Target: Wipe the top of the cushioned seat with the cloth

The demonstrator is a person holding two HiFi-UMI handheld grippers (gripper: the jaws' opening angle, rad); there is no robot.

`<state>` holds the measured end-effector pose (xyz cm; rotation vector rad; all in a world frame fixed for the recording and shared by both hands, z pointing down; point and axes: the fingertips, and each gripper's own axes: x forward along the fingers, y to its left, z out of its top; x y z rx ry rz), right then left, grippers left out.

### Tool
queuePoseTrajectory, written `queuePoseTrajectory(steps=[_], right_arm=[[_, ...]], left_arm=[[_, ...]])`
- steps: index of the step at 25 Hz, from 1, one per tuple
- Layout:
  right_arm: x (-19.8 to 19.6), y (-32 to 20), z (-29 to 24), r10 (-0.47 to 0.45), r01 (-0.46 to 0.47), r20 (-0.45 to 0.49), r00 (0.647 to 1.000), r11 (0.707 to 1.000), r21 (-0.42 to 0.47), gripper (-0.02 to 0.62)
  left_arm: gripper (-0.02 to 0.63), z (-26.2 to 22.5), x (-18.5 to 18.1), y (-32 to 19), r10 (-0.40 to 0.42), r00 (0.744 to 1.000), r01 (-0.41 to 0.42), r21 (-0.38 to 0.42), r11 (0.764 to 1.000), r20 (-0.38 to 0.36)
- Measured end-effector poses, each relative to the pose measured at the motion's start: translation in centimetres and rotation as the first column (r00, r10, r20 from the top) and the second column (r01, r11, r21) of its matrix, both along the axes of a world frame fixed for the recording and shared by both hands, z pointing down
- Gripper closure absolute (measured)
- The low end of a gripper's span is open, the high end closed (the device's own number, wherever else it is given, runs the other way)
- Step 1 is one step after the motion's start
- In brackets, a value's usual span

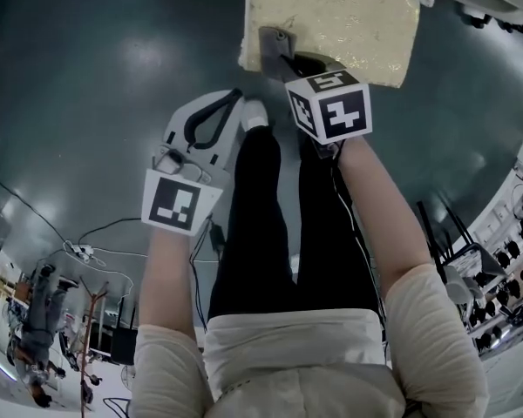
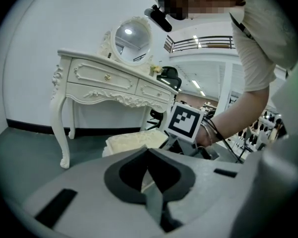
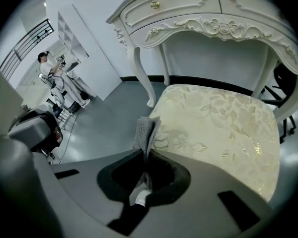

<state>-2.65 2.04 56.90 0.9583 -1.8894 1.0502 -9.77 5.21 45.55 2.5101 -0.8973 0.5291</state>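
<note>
floor (image 1: pixel 87 77): grey-green, glossy, under everything.
table (image 3: pixel 188 14): white carved dressing table with drawers, standing over the far side of the seat; round mirror (image 2: pixel 131 38) on top.
cushioned seat (image 3: pixel 218 128): cream floral top, in front of the person's legs (image 1: pixel 270 225), partly tucked under the table.
left tongs (image 2: pixel 148 150): jaws pressed together, nothing between them; held off to the left of the seat, above the floor.
right tongs (image 3: pixel 143 153): clamped on the cloth, at the seat's near-left edge.
cloth (image 3: pixel 145 130): grey knit, bunched, sticking out past the jaw tips over the seat edge; contact with the seat unclear.
</note>
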Motion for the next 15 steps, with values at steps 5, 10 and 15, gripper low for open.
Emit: queuePoseTrajectory(steps=[5,10,15], right_arm=[[-2.3,-0.2,0.6,-0.033,0.033,0.016,0.999,0.999,-0.012,0.569],[-2.5,-0.2,1.3,-0.034,0.035,0.015,0.999,0.999,-0.024,0.569],[-1.8,0.0,1.5,-0.008,0.009,0.032,0.999,0.999,-0.036,0.569]], left_arm=[[0.603,0.4,-1.5,-0.1,-0.035,0.999,0.035,-0.008,0.999,-0.005],[0.603,0.8,-1.4,-0.2,-0.053,0.998,0.053,-0.014,0.999,-0.015],[0.603,1.1,-0.2,0.4,-0.033,0.999,0.033,-0.024,0.999,-0.012]])
